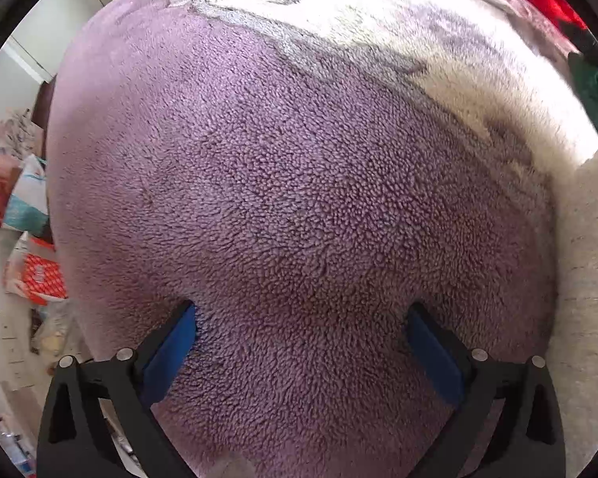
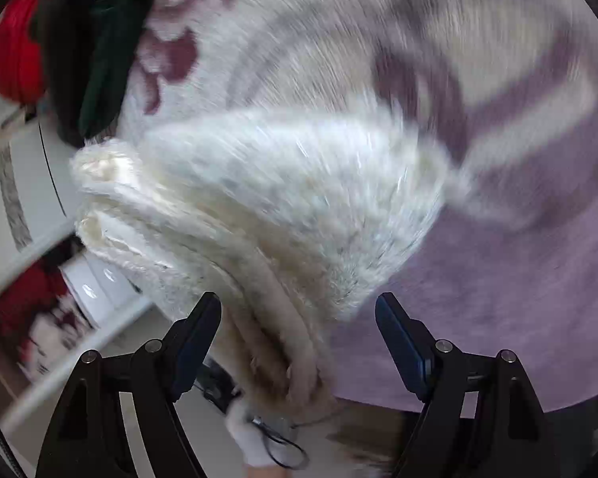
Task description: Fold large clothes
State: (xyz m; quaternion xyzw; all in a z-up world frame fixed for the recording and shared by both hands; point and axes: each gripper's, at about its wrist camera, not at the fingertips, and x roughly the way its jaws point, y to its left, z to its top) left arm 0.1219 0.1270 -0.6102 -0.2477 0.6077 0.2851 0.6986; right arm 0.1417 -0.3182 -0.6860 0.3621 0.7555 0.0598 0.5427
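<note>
Nearest the lens, the right gripper [image 2: 299,314] stood with its jaws spread wide, gripping nothing, over the folded cream fleece garment [image 2: 259,199] lying at the near edge of the purple blanket [image 2: 498,298]. The left gripper [image 1: 301,322] was likewise spread and empty, low over bare blanket. Farther off, red and green clothes [image 2: 59,47] sat at the far edge. The fold looked finished and just let go; next would likely come squaring the bundle or fetching another garment.

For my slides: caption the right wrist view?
Open right claw facing folded cream fleece garment on purple blanket.
</note>
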